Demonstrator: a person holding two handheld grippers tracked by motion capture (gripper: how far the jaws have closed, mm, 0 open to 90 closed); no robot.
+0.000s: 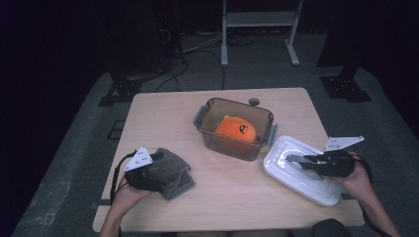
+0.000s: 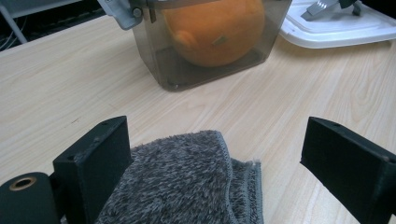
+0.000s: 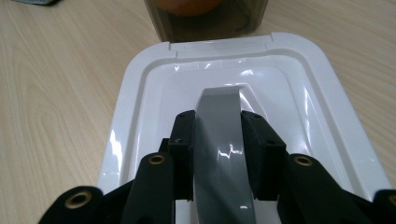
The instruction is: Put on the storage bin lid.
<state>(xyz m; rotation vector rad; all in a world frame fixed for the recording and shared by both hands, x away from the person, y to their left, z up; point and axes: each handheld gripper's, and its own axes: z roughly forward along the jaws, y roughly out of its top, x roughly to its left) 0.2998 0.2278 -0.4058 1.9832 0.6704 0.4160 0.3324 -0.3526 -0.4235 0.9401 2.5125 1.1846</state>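
A: Where is the lid [image 3: 299,84]?
B: Flat on the surface [image 1: 227,192], just right of the box [image 1: 233,128]. The right gripper [image 3: 217,140] has its fingers [image 3: 261,140] clenched on the lid's grey handle [image 3: 219,135].
A: And left of the box?
B: The left gripper [image 2: 219,154], fingers released, straddles a grey cloth [image 2: 187,182]. An orange toy [image 1: 236,130] sits inside the box.
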